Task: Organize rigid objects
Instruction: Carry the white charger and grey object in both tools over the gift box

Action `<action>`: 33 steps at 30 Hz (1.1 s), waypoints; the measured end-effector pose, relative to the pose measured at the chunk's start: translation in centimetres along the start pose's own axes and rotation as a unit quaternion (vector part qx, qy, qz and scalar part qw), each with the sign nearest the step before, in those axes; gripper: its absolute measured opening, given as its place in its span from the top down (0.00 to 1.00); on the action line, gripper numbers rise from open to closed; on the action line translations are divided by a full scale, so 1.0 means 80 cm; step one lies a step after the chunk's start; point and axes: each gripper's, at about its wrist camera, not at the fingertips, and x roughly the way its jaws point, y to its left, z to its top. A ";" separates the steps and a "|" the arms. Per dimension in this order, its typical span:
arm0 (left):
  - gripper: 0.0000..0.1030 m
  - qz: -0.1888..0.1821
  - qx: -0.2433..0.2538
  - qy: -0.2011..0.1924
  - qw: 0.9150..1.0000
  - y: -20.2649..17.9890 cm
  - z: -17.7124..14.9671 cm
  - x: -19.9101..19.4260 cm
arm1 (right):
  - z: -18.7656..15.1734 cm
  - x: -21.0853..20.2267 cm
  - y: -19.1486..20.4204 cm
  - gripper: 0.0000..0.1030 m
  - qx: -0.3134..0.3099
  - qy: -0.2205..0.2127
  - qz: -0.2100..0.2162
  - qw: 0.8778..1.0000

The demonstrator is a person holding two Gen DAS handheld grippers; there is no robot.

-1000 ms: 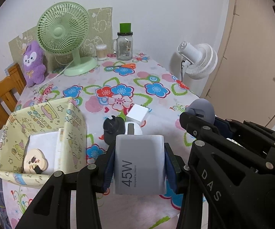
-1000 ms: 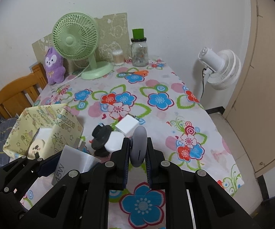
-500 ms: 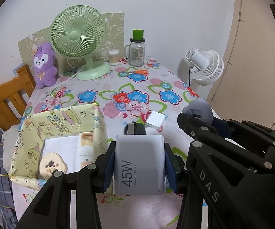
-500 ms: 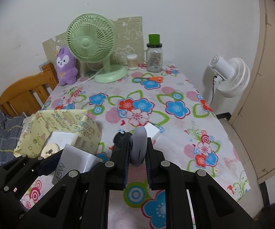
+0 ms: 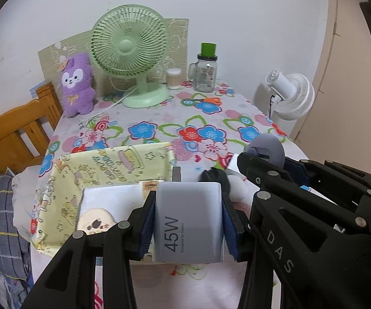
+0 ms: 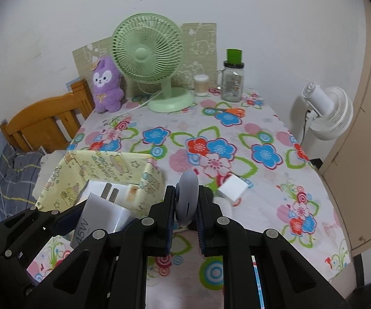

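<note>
Here, the left gripper clamped a white charger just above the near right corner of the yellow box. Right of it, the right gripper pinched a grey disc over the flowered table.

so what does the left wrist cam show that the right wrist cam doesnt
Only the left wrist view shows the round cartoon-faced item inside the yellow box.

Only the right wrist view shows the charger's two prongs and the whole small white box on the cloth.

Both show the left gripper shut on the 45W charger and the right gripper shut on the grey disc.
</note>
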 end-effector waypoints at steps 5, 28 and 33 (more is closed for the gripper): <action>0.54 0.005 -0.005 0.002 1.000 0.020 -0.001 0.000 | 0.005 0.009 0.021 0.83 -0.014 0.004 0.005 1.000; 0.54 0.020 -0.028 0.011 0.999 0.105 0.004 0.033 | 0.026 0.076 0.094 0.83 -0.035 0.033 0.024 0.999; 0.54 0.018 -0.033 0.019 0.999 0.123 0.006 0.046 | 0.032 0.095 0.107 0.83 -0.039 0.042 0.025 0.998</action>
